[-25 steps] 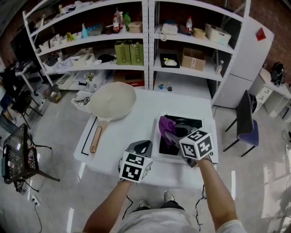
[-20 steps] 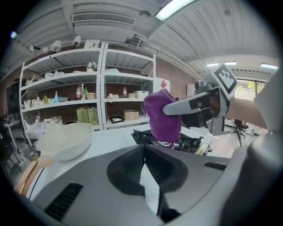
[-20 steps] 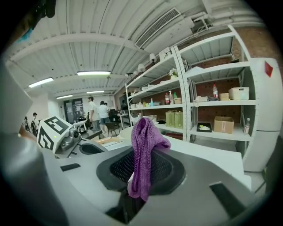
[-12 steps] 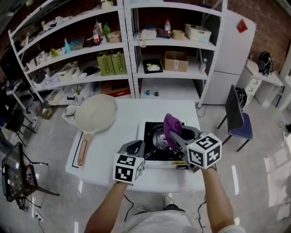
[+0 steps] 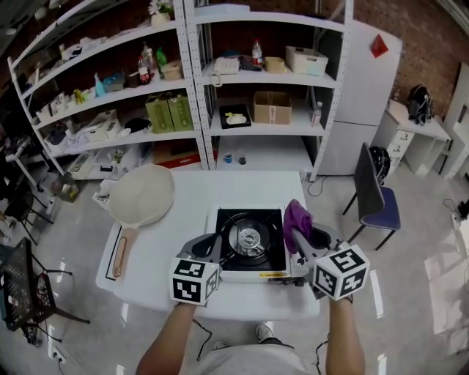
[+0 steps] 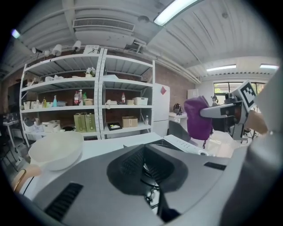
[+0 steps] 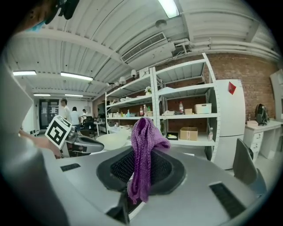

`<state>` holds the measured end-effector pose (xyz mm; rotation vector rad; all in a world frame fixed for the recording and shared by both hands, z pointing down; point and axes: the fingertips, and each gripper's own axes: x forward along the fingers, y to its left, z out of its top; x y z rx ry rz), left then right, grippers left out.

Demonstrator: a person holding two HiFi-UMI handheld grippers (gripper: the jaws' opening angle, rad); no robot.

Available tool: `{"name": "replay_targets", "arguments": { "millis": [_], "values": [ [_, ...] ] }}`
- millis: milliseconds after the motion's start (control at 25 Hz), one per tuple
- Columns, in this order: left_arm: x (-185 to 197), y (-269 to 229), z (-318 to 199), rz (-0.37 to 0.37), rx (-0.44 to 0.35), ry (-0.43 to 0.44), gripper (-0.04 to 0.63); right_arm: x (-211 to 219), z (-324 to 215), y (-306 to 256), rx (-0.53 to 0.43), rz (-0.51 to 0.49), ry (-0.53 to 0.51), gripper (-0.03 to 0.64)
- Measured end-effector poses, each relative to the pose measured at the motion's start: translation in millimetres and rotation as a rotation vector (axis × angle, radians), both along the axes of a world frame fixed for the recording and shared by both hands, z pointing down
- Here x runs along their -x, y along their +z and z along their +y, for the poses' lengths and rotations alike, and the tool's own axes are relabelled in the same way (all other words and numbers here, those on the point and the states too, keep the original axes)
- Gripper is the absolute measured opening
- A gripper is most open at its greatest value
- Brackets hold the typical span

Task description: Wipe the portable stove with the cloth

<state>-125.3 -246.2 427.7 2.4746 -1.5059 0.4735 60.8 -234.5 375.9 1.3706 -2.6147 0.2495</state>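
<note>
Head view: cloth, stove with illegible label

White shelving, brick wall, glossy floor

Bright ceiling strip lights give even light; fisheye edges bend.

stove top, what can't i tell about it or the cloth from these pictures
- Grime on the portable stove: too small to see in the head view. In the left gripper view, the left gripper covers most of the stove with its own body.
- Front right corner of the stove: under the right gripper in the head view.
- Lower end of the cloth: drops out of sight between the jaws in the right gripper view.
</note>
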Motion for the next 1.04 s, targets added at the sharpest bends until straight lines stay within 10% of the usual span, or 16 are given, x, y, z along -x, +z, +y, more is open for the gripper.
{"name": "replay_targets", "arguments": {
  "millis": [1040],
  "values": [
    [-1,7,-8,0.027,0.019,-0.043,0.003,-21,-9,22,0.023,-0.051,0.051,0.061]
  ]
}}
